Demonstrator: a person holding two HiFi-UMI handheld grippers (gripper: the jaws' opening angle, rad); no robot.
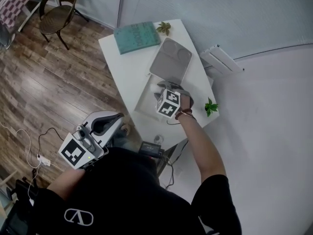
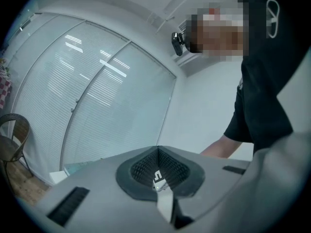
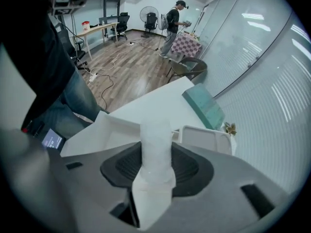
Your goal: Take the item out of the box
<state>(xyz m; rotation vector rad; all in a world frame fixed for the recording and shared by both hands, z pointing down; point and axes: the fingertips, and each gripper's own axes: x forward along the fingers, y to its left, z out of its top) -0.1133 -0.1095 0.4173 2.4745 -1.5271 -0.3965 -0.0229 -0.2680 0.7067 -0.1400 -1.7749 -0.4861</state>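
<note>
Well left of the open white box (image 1: 143, 102), off the surface (image 1: 124, 67), my left tool (image 2: 158, 150) is closed on nothing. Above the box, my right tool (image 3: 156, 152) points down, gripping a pale foam-wrapped item (image 3: 156, 130) between its jaws.

Lid (image 1: 168, 58) btwn book (image 1: 137, 37) & box (image 1: 145, 100), on table (image 1: 124, 75)

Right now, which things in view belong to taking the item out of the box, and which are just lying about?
Part of the job:
- right gripper, shut on the white wrapped item
- open white box

Just lying about:
- teal book
- pale tray
- two small plants
- chair
- left gripper, shut, empty, off the table
</note>
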